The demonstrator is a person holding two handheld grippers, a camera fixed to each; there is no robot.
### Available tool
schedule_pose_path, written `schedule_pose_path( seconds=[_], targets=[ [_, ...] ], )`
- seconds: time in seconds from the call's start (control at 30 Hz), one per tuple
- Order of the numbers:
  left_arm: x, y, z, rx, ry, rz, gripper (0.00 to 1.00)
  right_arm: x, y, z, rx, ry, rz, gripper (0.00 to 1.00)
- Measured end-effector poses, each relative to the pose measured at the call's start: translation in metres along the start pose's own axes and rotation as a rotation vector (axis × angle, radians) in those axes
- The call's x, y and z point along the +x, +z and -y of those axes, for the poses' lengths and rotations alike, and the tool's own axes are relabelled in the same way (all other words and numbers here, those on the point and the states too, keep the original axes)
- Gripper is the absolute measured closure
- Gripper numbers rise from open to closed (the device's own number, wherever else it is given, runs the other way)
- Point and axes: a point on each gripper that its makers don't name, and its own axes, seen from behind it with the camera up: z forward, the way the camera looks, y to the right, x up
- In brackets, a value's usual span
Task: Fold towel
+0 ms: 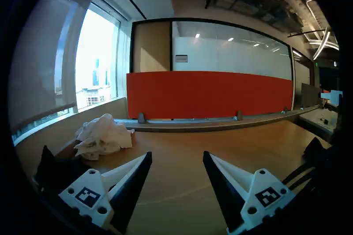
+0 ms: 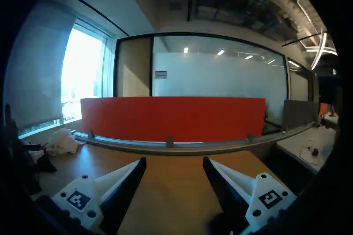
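The left gripper [image 1: 177, 154] hangs spread and empty over the wooden table [image 1: 185, 142]. The crumpled white towel [image 1: 103, 136] lies far left by the window [image 1: 92, 76]. The right gripper [image 2: 174, 159] is spread too, with what seems to be the towel far to its left.

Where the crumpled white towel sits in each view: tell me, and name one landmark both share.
Left gripper view: towel lies left of centre on the wooden desk, by the window.
Right gripper view: towel at the far left, looking smaller, on the same desk.
Shared landmark: the orange divider panel along the desk's back edge.
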Motion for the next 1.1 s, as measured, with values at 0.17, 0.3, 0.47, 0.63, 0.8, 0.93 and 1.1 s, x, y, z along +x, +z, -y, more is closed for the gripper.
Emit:
schedule_pose_path(
  seconds=[0.17, 0.3, 0.47, 0.63, 0.8, 0.93, 1.1],
  targets=[
    [-0.015, 0.004, 0.004, 0.001, 0.006, -0.013, 0.15, -0.004, 0.002, -0.003, -0.018, 0.001, -0.005, 0.01],
    [-0.025, 0.008, 0.009, 0.007, 0.008, -0.027, 0.15, -0.008, 0.004, -0.001, -0.024, 0.008, -0.010, 0.00],
    [-0.036, 0.012, 0.013, 0.015, -0.008, -0.048, 0.15, -0.014, 0.007, 0.004, -0.026, 0.023, -0.015, 0.01],
    [-0.048, 0.014, 0.015, 0.018, -0.011, -0.064, 0.15, -0.021, 0.009, 0.008, -0.028, 0.021, -0.021, 0.00],
    [-0.060, 0.014, 0.014, 0.019, -0.003, -0.078, 0.15, -0.027, 0.009, 0.009, -0.028, 0.010, -0.030, 0.01],
    [-0.074, 0.014, 0.013, 0.021, -0.005, -0.082, 0.15, -0.033, 0.007, 0.007, -0.033, 0.007, -0.032, 0.01],
    [-0.084, 0.012, 0.014, 0.028, -0.006, -0.085, 0.15, -0.039, 0.005, 0.004, -0.040, 0.008, -0.034, 0.01]
  ],
)
